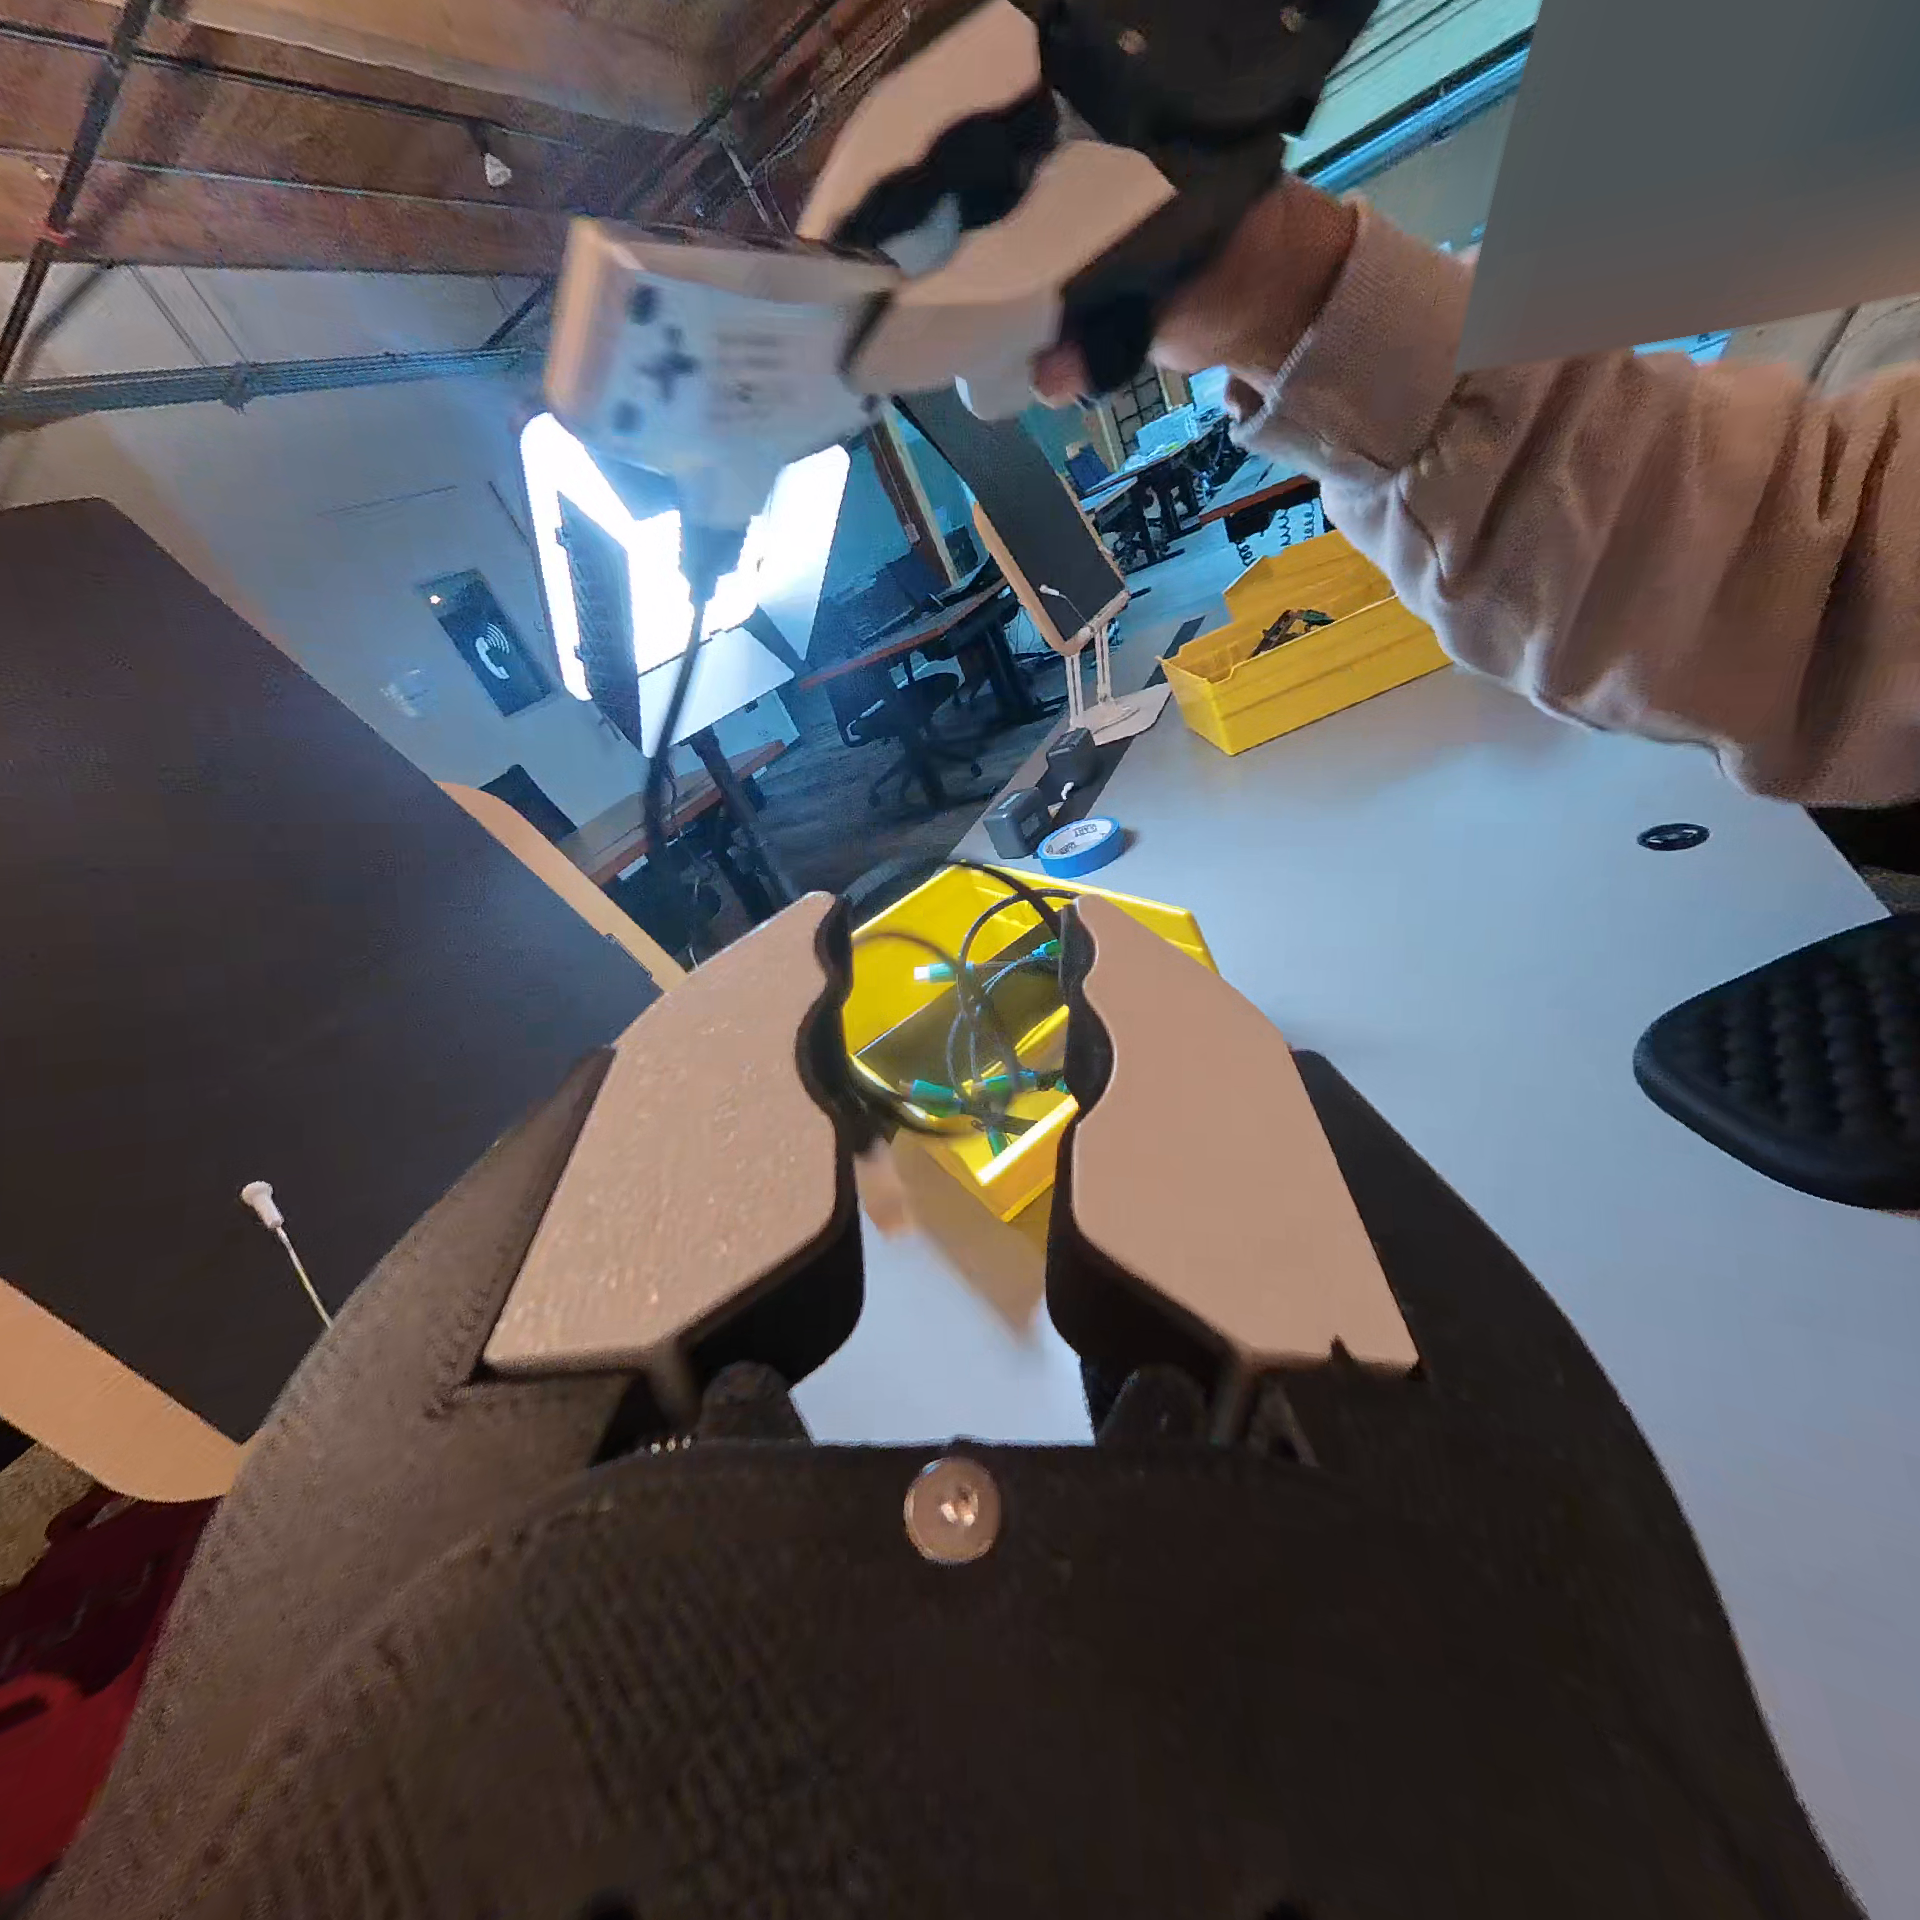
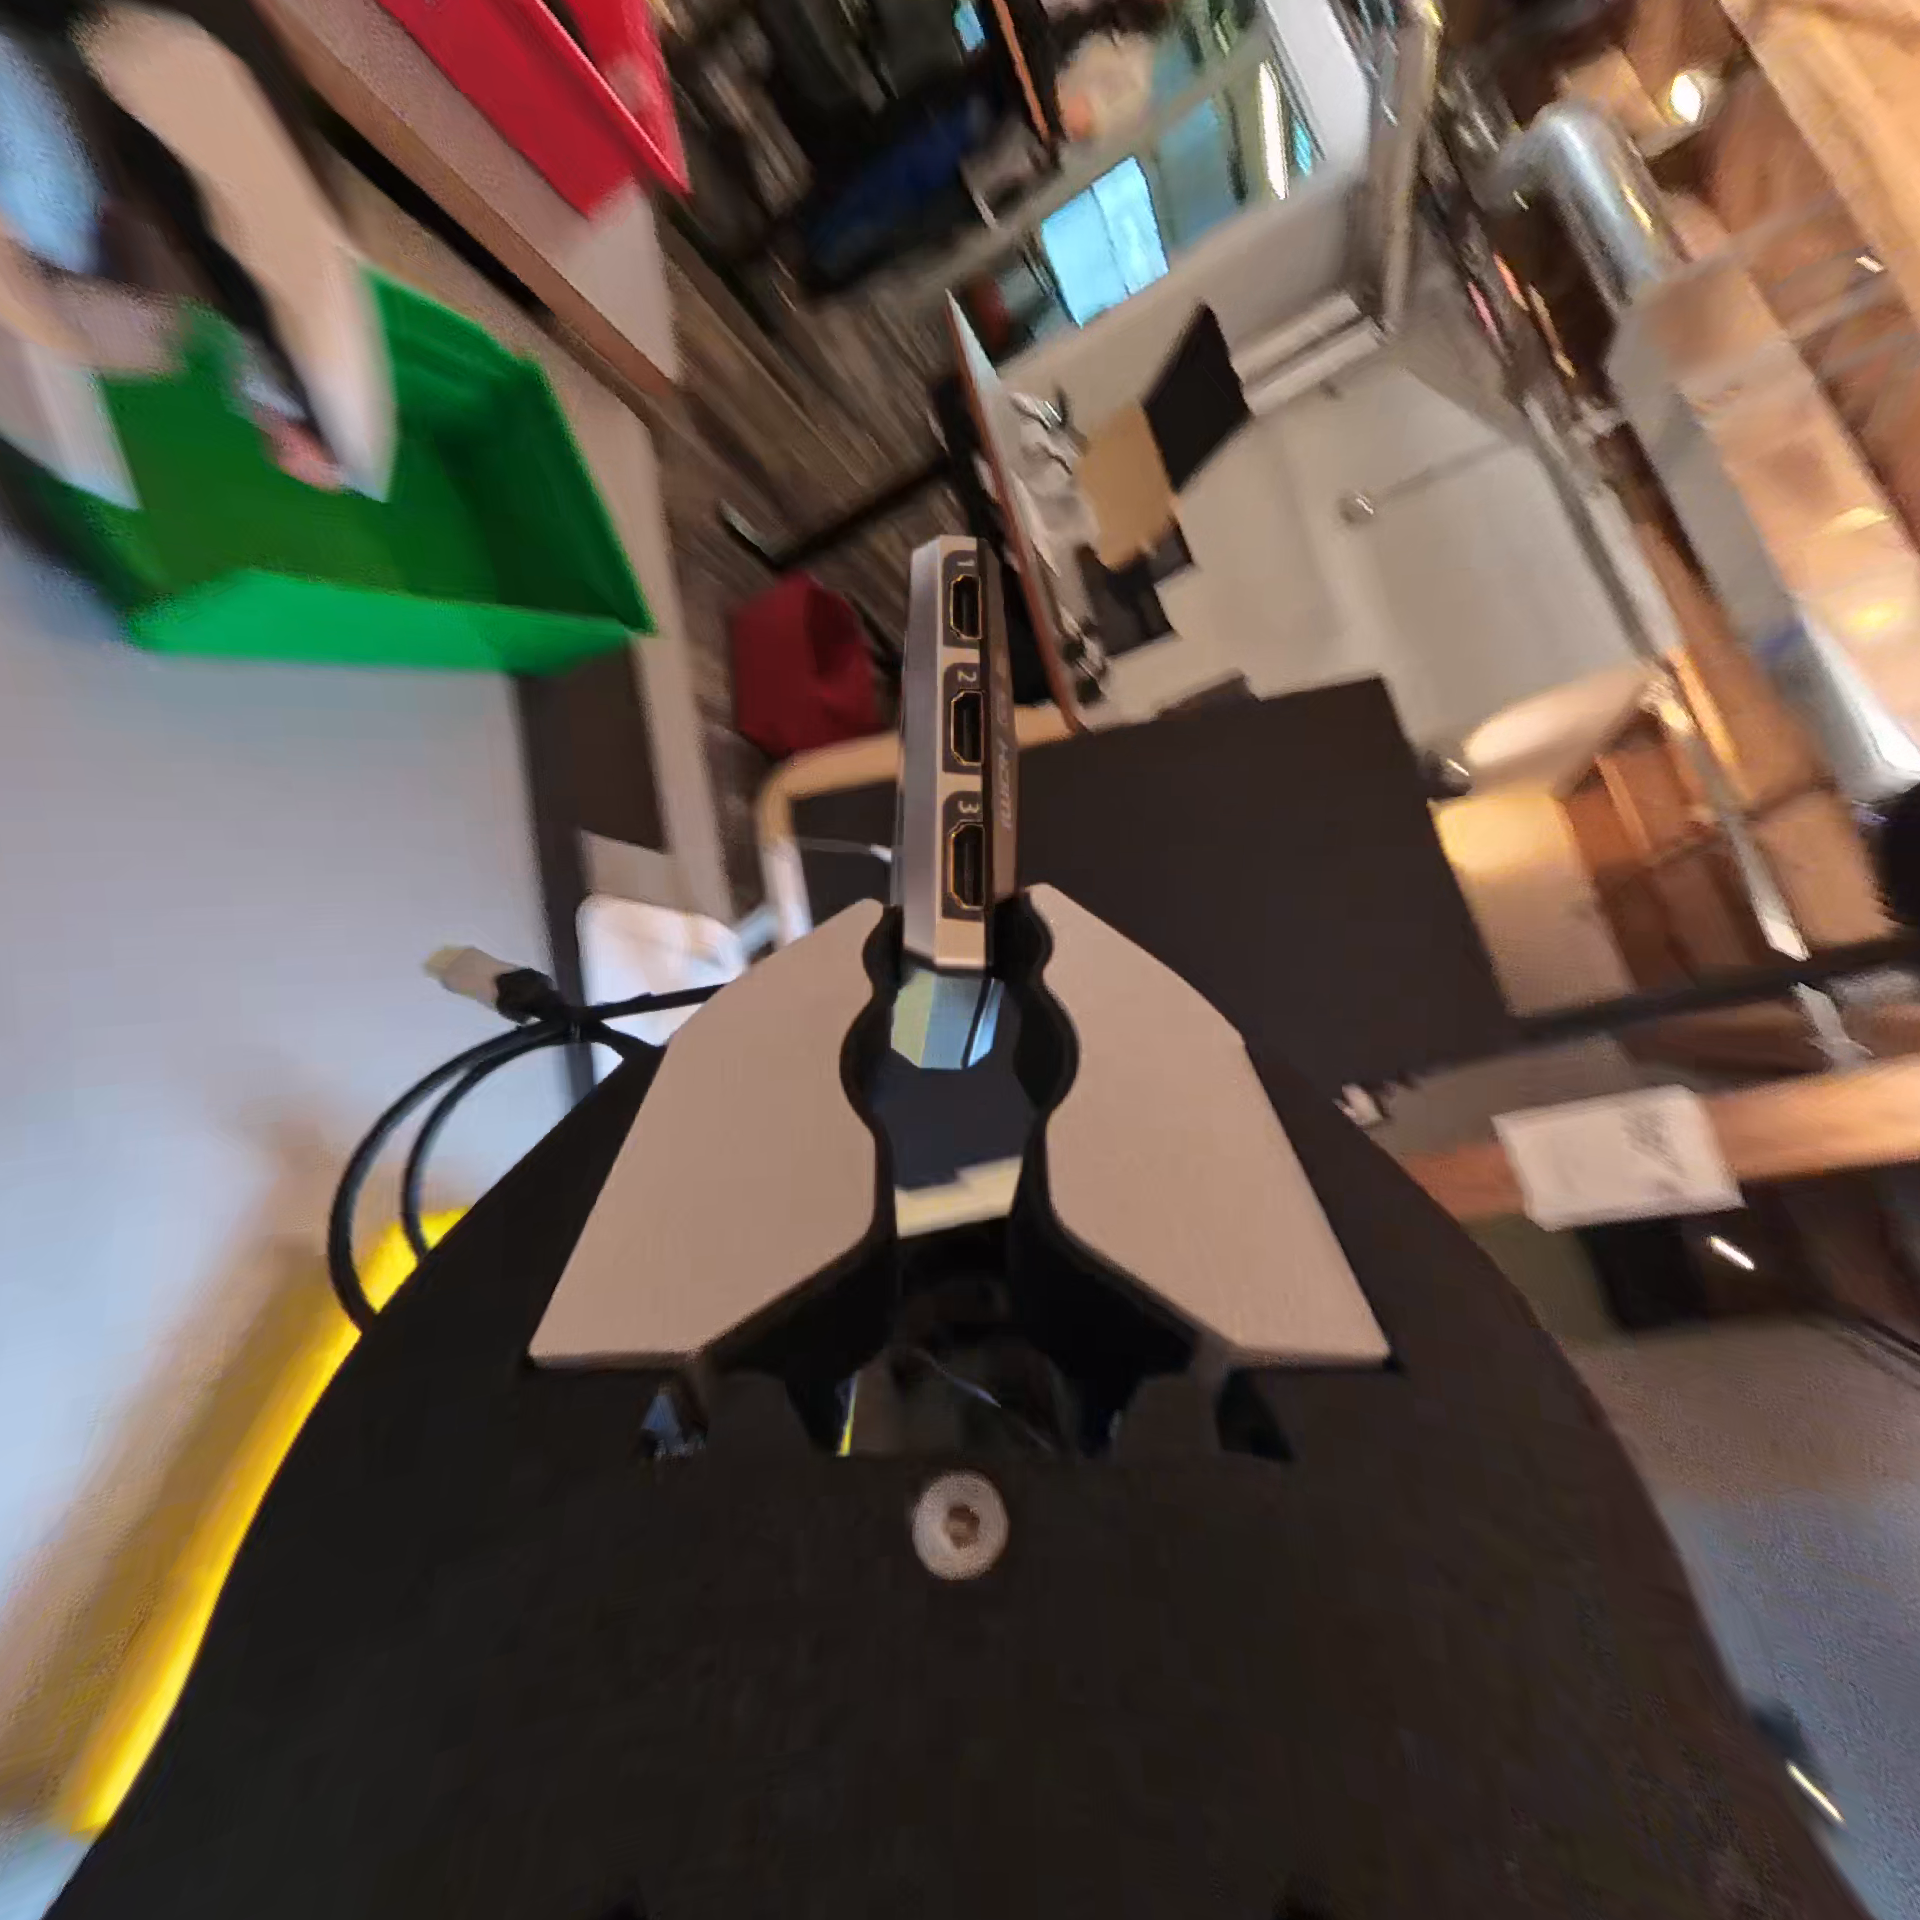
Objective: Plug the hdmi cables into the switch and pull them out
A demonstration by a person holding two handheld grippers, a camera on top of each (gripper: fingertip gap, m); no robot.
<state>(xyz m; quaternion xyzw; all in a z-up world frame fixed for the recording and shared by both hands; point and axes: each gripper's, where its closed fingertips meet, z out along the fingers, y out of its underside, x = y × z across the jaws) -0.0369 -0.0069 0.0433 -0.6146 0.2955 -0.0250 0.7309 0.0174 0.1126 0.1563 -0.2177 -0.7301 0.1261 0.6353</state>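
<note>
Right wrist view: right gripper clamps HDMI switch edge-on, three empty ports stacked lengthwise away. Left gripper open, empty, aimed at cables in yellow bin on tabletop, nearer them.

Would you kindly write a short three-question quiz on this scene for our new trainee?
1. True or false: the right gripper is shut on the switch.
2. How many ports on the switch's visible edge have a cable plugged in? A) none B) one C) three
3. Fill in: the cables lie in a ____ bin seen between the left gripper's fingers.

Key: 1 true; 2 A; 3 yellow.
</note>
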